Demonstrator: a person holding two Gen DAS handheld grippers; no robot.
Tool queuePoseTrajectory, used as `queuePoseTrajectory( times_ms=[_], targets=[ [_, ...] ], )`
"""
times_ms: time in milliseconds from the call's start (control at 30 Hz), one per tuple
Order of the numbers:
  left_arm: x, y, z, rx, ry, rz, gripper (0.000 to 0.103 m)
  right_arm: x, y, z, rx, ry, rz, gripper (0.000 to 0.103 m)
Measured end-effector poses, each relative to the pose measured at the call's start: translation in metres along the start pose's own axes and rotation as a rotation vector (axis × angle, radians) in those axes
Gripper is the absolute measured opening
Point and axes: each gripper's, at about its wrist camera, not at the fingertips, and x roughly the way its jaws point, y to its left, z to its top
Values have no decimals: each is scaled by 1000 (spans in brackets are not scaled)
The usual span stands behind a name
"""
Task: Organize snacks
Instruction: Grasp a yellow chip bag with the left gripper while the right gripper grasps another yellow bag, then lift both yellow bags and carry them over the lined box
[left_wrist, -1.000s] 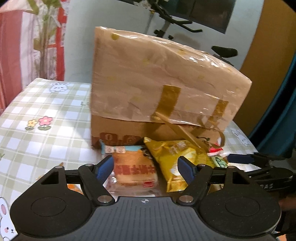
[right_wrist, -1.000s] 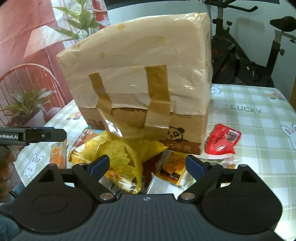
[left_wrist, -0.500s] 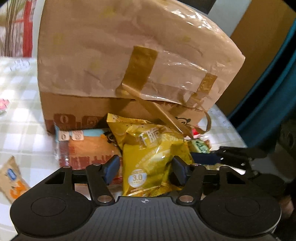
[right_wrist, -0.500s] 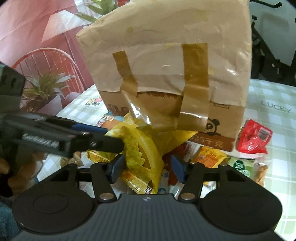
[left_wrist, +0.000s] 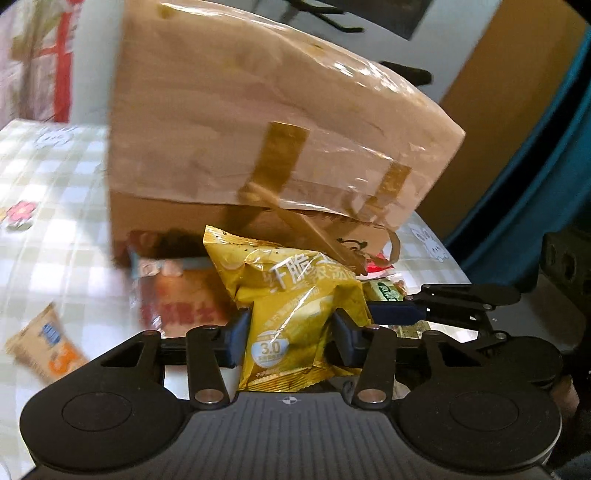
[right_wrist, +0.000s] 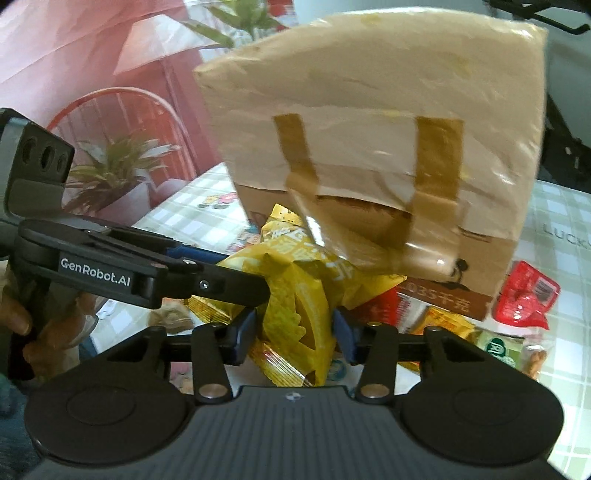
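While still facing the box (left_wrist: 258, 129) at twelve o'clock, swinging off the orange packet (left_wrist: 177, 306), centred a second ago and now lying at nine. Closing the left gripper (left_wrist: 291, 332) on the yellow bag (left_wrist: 295, 295), dead centre just before the box. Closing the right gripper (right_wrist: 295, 328) on the same bag from three o'clock, pads (left_wrist: 238, 332) already denting foil. Probably readying to lift it out of the pile.
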Motion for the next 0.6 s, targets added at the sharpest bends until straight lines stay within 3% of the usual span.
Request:
queuePoseTrajectory(
  times_ms=[167,333,600],
  targets=[
    [-27,14,-9,-79,-23,42,51,5,19,9,-55,19,57,48],
    [-60,22,-11,-128,-101,87,50,12,42,23,-128,19,116,48],
    [-120,2,20,-40,-293,117,49,-8,74,61,-256,-98,138,48]
  ],
)
